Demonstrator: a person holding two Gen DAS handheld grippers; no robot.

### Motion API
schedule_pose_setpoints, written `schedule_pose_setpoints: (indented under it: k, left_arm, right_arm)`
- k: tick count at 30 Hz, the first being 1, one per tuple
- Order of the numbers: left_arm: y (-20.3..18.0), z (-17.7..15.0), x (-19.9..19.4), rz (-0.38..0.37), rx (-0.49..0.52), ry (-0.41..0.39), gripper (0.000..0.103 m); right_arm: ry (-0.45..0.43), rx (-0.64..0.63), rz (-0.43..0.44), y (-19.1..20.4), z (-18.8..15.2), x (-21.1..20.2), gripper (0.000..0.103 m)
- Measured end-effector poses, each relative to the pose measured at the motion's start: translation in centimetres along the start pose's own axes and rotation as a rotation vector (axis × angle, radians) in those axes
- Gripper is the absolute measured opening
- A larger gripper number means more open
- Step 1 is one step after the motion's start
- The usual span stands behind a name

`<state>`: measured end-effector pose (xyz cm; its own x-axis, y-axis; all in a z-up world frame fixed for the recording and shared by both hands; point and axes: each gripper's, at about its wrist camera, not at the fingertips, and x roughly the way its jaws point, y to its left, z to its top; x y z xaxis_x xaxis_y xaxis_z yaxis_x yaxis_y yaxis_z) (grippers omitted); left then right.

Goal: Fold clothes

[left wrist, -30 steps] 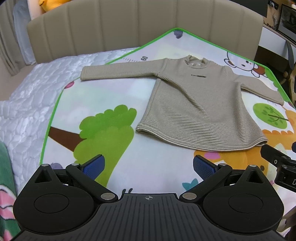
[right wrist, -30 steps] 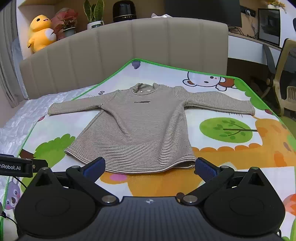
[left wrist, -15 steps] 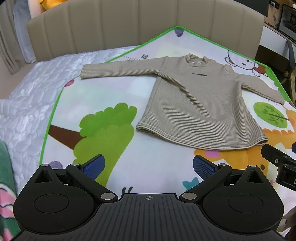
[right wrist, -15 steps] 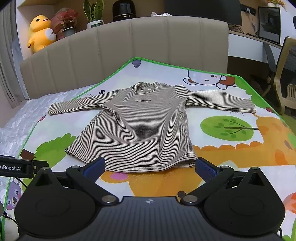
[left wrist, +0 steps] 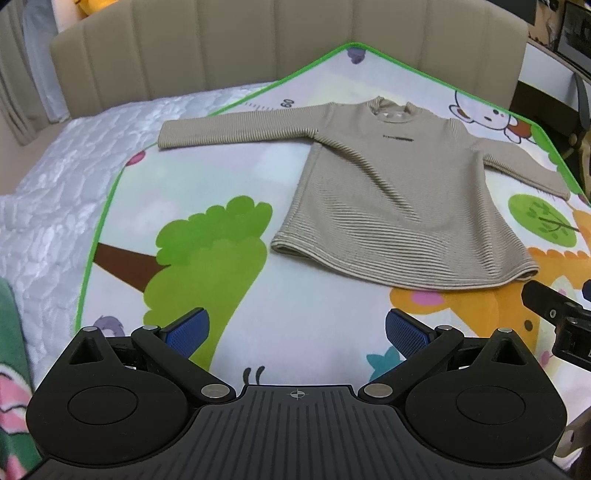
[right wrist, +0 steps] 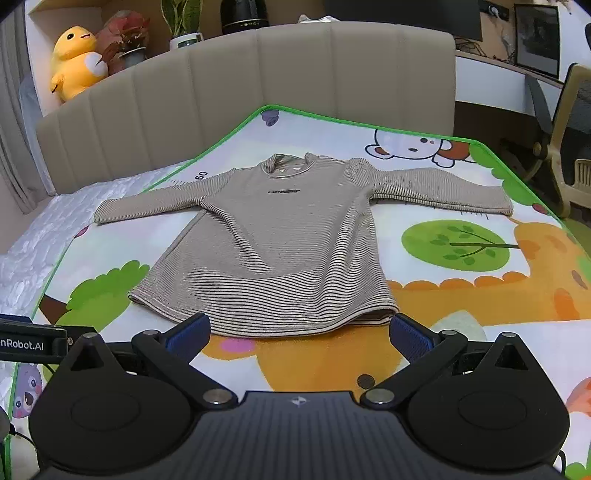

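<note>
Ribbed, striped beige sweater [right wrist: 280, 236] lies flat, sleeves spread, on a glossy cartoon play mat [right wrist: 461, 295]. Left hand-held gripper [left wrist: 295, 330] and right hand-held gripper [right wrist: 299, 334] both gape wide, blue pads bare.

A cartoon play mat [right wrist: 461, 295] with a green border is lying across the bed, showing printed trees, a bear and orange shapes. A white quilted bedspread [left wrist: 55, 192] is showing beside the mat's left edge. A beige padded headboard [right wrist: 258, 85] is standing behind the bed. On the ledge above it, a yellow plush duck [right wrist: 75, 61] is sitting next to a potted plant [right wrist: 181, 22] and a black cylindrical speaker [right wrist: 242, 14]. A chair [right wrist: 570, 136] is standing at the far right.
</note>
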<state>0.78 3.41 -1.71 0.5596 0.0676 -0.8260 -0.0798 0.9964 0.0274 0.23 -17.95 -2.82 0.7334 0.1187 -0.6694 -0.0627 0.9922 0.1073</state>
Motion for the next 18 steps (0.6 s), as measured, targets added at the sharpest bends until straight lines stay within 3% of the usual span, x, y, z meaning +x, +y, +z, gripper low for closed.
schedule_pose_setpoints:
  k: [18]
  left_arm:
    - [1.0, -0.1, 0.0, -0.027, 0.021, -0.001, 0.103]
  right_arm:
    - [0.01, -0.029, -0.008, 1.0, -0.1, 0.2, 0.103]
